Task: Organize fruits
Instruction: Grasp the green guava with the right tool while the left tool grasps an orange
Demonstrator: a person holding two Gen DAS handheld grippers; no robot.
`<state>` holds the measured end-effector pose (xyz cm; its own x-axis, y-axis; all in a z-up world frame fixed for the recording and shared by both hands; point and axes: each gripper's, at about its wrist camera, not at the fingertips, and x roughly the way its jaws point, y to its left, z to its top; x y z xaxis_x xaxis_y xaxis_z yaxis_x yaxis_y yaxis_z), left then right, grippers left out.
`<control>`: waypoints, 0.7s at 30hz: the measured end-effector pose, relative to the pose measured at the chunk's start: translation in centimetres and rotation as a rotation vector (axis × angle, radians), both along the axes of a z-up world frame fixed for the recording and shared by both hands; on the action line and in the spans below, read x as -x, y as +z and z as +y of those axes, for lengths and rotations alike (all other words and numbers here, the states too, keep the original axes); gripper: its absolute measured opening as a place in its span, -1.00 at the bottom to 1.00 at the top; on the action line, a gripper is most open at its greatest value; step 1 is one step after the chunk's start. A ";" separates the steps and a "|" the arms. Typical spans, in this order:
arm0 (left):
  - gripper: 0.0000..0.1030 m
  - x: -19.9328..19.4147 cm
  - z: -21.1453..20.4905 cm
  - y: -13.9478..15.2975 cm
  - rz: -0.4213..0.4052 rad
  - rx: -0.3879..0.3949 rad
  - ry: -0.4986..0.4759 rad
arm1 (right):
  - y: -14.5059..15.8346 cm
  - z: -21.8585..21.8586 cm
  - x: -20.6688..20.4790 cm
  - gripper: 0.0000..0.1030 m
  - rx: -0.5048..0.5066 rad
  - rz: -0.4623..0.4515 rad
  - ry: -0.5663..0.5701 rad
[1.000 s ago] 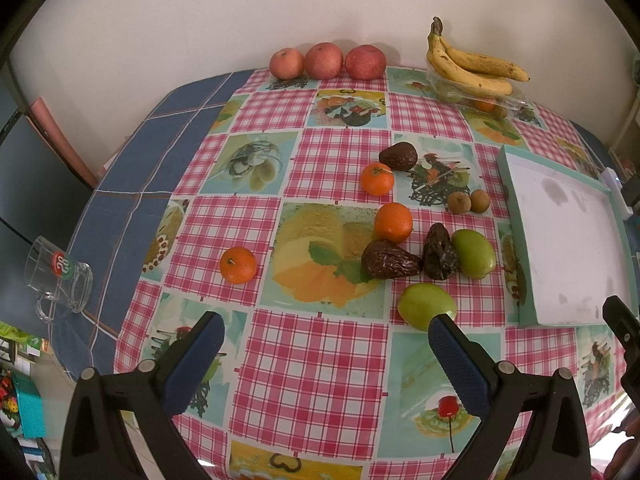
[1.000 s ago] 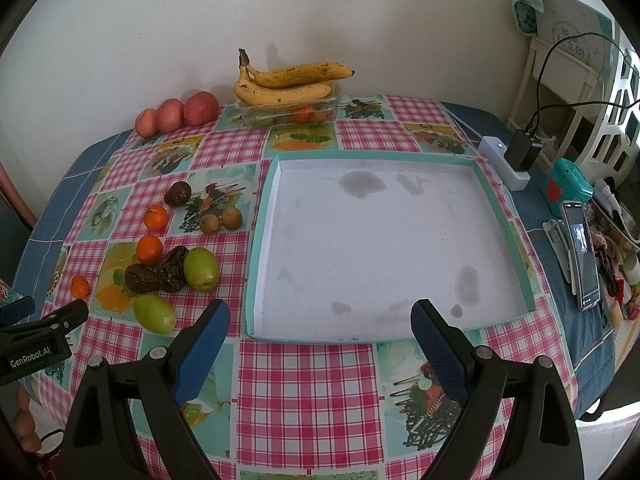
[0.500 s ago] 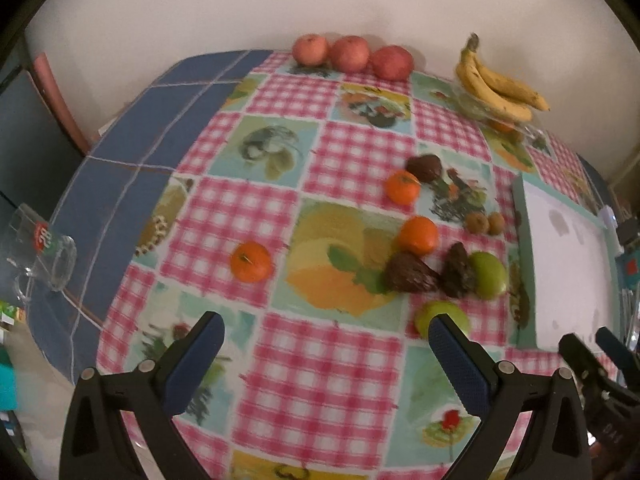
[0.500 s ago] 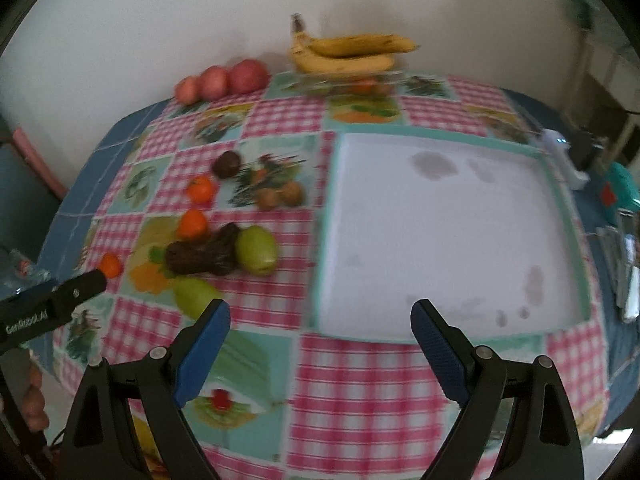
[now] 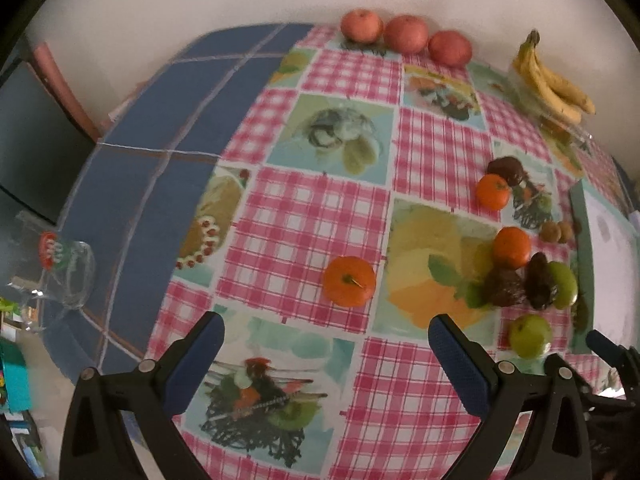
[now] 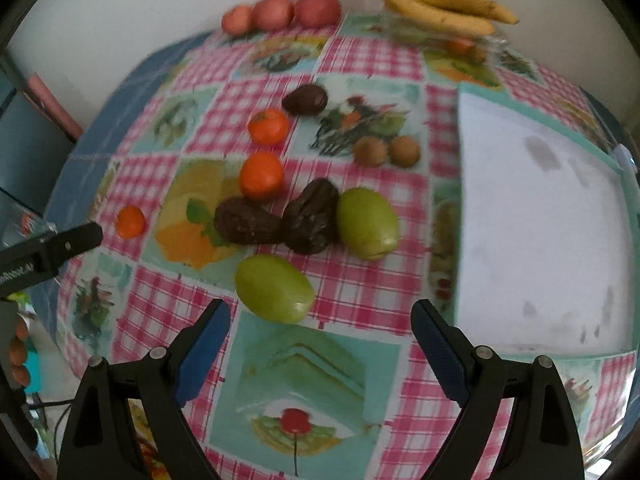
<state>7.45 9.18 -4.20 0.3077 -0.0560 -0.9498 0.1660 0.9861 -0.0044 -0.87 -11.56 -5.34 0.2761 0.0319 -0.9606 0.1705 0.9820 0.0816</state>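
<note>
Both grippers are hovering with jaws apart, gripping nothing — the left gripper (image 5: 326,354) near a lone orange (image 5: 349,281), the right gripper (image 6: 320,340) near a green fruit (image 6: 274,289), left of the white tray (image 6: 536,240).

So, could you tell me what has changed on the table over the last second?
Both grippers swung to their left and came closer to the fruit: the left gripper now faces the lone orange, the right gripper the nearest green fruit, no longer the tray. Both remain open and empty. No fruit has moved.
</note>
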 end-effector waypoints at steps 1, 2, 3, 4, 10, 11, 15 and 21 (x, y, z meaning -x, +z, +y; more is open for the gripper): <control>1.00 -0.3 -0.2 -0.7 0.017 -0.001 -0.011 | -0.5 0.3 -0.2 0.79 0.013 0.019 0.010; 1.00 -0.4 -0.5 -1.3 0.030 -0.002 -0.021 | -1.0 0.5 -0.3 0.79 0.023 0.031 0.018; 1.00 -0.6 -0.7 -1.9 0.042 -0.006 -0.032 | -1.5 0.9 -0.5 0.79 0.031 0.050 0.031; 1.00 -0.7 -1.0 -2.4 0.050 -0.014 -0.042 | -2.0 1.1 -0.6 0.79 0.033 0.062 0.037; 1.00 -1.9 -2.3 -4.9 0.081 -0.036 -0.104 | -3.8 1.9 -1.2 0.79 0.091 0.094 0.041; 1.00 -2.1 -2.4 -5.2 0.084 -0.041 -0.107 | -3.9 1.9 -1.3 0.79 0.095 0.091 0.039; 1.00 -3.2 -2.2 -6.2 0.067 -0.023 -0.122 | -4.4 1.6 -1.7 0.95 0.092 0.074 0.012; 1.00 -3.8 -2.0 -6.4 -0.027 0.006 -0.157 | -5.1 1.9 -2.0 1.00 0.094 0.038 -0.022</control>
<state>11.24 7.20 -10.59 0.3197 -0.1108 -0.9410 0.3184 0.9480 -0.0035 1.17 -9.65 -10.40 0.2388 -0.0645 -0.9689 0.1936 0.9809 -0.0176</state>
